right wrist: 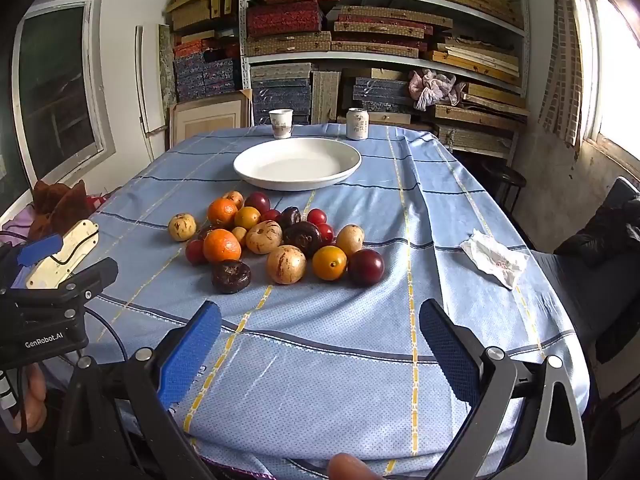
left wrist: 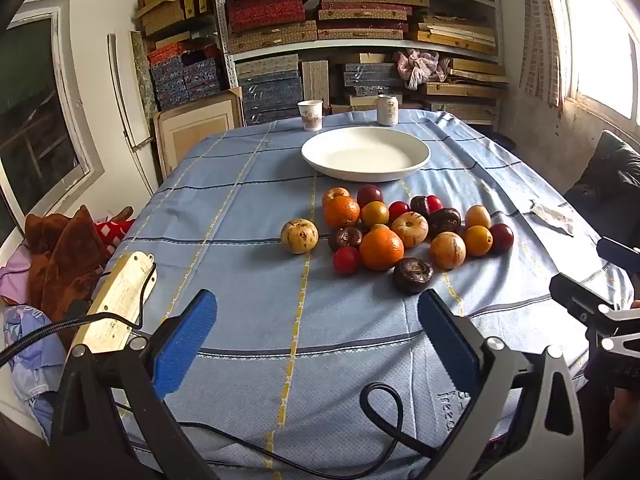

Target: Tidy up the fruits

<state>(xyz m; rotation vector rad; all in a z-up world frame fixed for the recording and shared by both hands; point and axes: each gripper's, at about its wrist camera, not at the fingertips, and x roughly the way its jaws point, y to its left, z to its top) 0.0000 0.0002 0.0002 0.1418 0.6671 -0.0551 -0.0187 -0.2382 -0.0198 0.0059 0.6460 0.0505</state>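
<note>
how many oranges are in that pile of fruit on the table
2. One orange sits at the pile's far left, nearer the white plate; the other orange lies closer to the grippers, beside a dark fruit. None appear hidden.

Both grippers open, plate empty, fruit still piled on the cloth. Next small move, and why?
Probably ease the right gripper forward onto the dark brown round fruit. It lies at the pile's near edge, with bare cloth on its near side. The gripper stands open with nothing between its fingers, and the white round plate behind the pile is empty. The left gripper could do it equally well.
</note>
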